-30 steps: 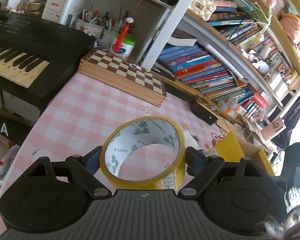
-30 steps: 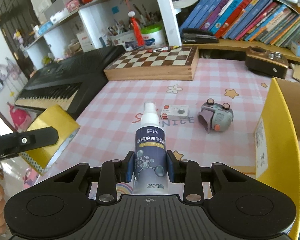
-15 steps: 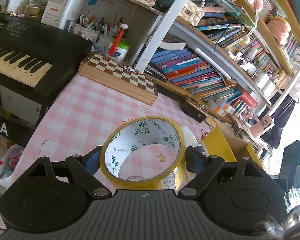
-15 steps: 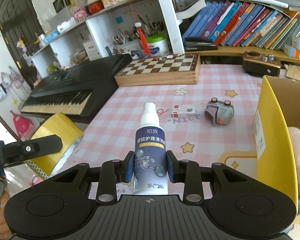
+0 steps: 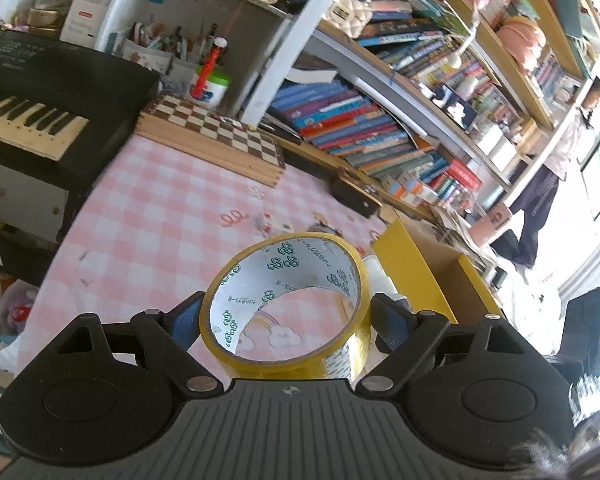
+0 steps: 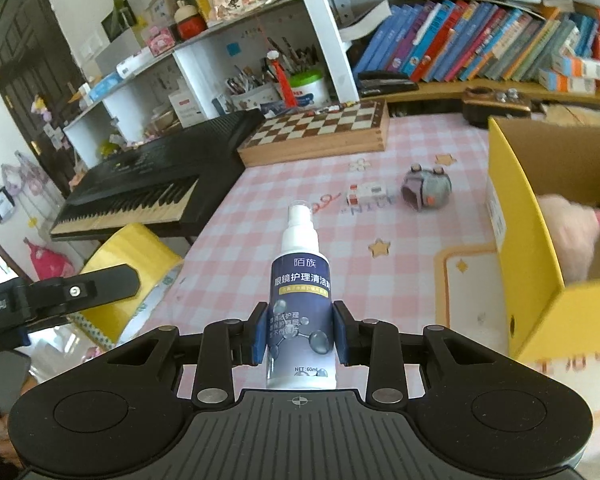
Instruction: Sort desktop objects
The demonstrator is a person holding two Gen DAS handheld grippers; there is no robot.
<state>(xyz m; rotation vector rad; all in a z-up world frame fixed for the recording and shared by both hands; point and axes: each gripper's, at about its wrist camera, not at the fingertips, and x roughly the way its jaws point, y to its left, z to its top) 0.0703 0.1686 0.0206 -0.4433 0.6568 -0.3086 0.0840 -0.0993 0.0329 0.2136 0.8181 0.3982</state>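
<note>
Chessboard [image 6: 316,136] lies behind the toy [image 6: 426,192], box [image 6: 516,240] at right.

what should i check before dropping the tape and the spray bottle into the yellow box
1. Left gripper clamps the yellow tape roll: ok.
2. Right gripper clamps the spray bottle, upright: ok.
3. Yellow cardboard box open at the top: ok.
4. Box interior free: not ok, a hand is inside.
5. Room left in the box: cannot tell.
6. Small white box and grey toy lie clear of the box: ok.
</note>
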